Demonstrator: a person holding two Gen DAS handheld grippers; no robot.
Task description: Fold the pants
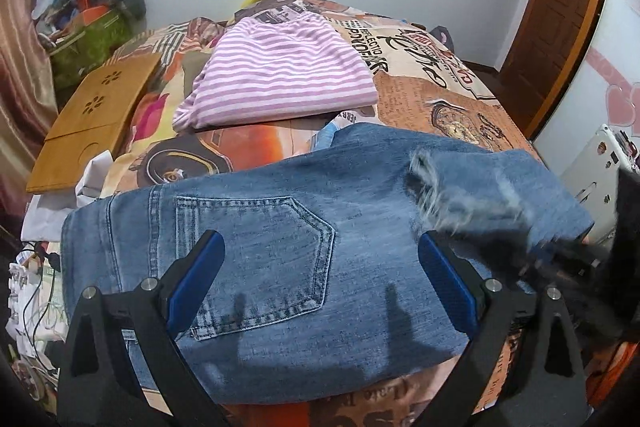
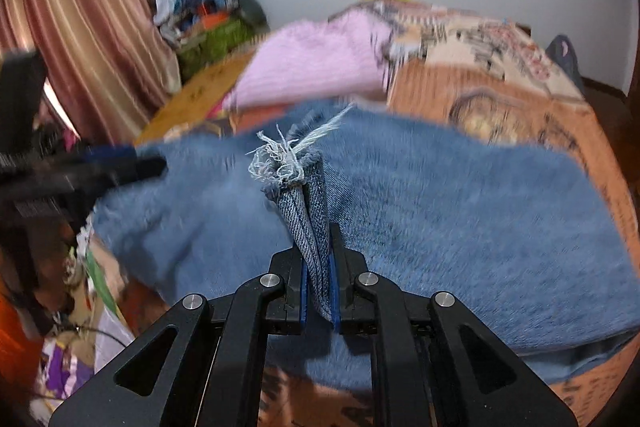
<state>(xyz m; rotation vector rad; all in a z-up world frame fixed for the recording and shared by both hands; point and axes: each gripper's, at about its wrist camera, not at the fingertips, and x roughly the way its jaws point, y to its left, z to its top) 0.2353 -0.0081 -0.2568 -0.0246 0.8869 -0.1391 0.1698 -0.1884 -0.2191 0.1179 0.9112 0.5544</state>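
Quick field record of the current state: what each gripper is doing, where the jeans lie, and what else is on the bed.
left gripper: open, above the jeans back pocket
right gripper: shut on frayed hem, lifted
jeans: spread on the patterned bedspread
beyond: folded striped pink garment
bed's left edge: wooden board

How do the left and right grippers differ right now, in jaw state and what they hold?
The left gripper has its jaws spread wide and holds nothing, while the right gripper is shut on the frayed hem of the jeans. The left hovers over the back pocket; the right has a bunched fold of denim pinched between its pads. Both have black frames with blue pads.
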